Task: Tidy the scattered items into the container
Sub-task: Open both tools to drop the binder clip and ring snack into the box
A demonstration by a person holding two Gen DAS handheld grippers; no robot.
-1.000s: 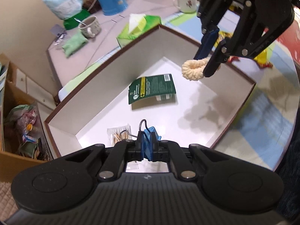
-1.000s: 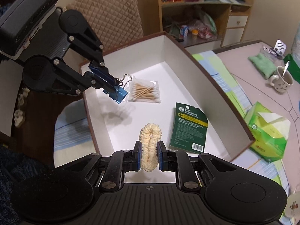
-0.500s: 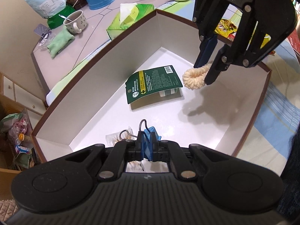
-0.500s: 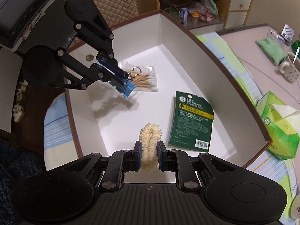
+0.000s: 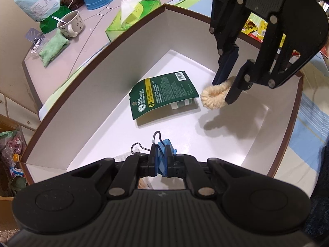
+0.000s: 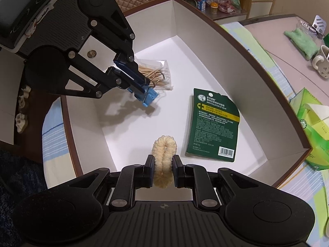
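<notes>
The left tool (image 5: 162, 162) hides most of the cotton swab packet (image 5: 144, 184).

Both wrist cameras look down, close, from opposite sides into the same white box (image 5: 98, 94).

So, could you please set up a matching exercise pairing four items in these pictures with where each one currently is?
Items:
1. blue binder clip
2. cream hair scrunchie
3. green packet
4. cotton swabs

Places:
A. lying flat on the box floor, near the long wall
B. held in the right tool
C. bagged on the box floor, beneath the left tool
D. held in the left tool

Pairs: 1-D, 2-B, 3-A, 4-C
</notes>
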